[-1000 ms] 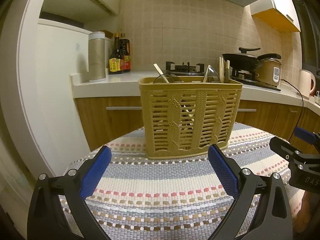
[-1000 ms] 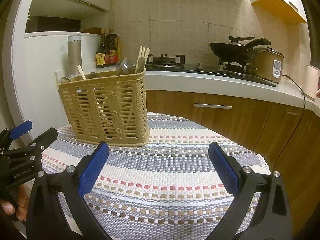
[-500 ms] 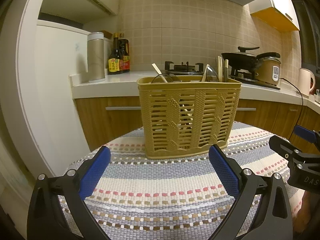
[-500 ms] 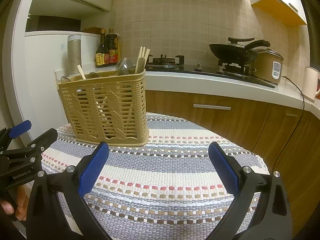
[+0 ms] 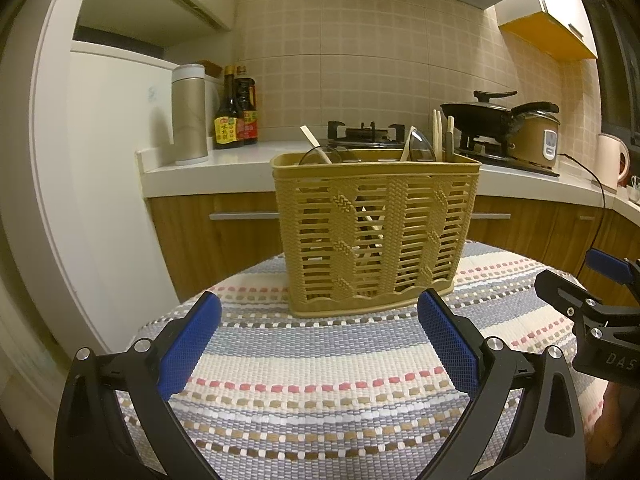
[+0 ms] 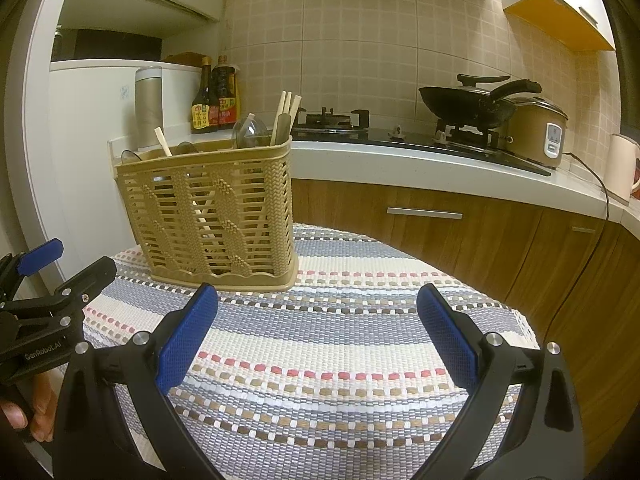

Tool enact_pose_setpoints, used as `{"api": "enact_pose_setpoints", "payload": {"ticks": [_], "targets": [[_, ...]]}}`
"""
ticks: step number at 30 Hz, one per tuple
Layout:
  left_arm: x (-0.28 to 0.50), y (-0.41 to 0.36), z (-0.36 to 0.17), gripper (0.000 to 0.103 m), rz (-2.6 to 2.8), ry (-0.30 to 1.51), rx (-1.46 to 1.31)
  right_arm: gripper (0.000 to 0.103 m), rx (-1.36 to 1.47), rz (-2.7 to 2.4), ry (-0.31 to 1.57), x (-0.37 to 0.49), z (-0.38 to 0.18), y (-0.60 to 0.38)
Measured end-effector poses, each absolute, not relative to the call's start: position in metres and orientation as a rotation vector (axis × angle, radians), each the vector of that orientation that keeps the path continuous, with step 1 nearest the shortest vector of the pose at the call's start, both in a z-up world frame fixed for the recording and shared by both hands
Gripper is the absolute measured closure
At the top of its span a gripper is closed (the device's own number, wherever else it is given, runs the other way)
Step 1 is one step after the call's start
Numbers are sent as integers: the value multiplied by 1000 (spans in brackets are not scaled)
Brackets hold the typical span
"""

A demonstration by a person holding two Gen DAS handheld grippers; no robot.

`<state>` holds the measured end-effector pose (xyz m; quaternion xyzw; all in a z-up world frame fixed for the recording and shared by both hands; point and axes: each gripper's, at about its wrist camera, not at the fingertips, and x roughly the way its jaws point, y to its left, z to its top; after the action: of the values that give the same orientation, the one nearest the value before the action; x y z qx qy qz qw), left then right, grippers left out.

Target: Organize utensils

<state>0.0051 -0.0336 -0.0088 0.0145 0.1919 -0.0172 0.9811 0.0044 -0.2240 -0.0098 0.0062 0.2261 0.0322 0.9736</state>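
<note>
Left gripper hovers low over the near-left part of the tabletop, jaws spread wide, nothing between the blue pads. Straight ahead of it, toward the far edge of the striped cloth, stands the tan slatted utensil basket, upright, well clear of both tools. Inside it: a lone chopstick leaning at the left end, clear spoons near the middle-right, a bundle of chopsticks upright at the right end. Which compartment each sits in, cannot tell through the slats.

Right gripper sits over the near-right part of the tabletop, jaws also released and empty; the basket is off to its left, near the far-left edge in that view.

Progress, as a judgement: all visible utensils are already in the basket and no loose ones show on the cloth, so the task looks done or nearly done. Possible leftovers: the single chopstick at the left end is apart from the bundle on the right and might need regrouping. Both tools are idle, neither committed to a grasp
</note>
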Motion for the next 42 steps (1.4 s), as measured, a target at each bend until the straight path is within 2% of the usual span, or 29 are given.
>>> {"api": "enact_pose_setpoints", "payload": {"ticks": [42], "targets": [[7,-34,-10,8,-45,390,39,8,4,76,463,6,-13,-222]]}}
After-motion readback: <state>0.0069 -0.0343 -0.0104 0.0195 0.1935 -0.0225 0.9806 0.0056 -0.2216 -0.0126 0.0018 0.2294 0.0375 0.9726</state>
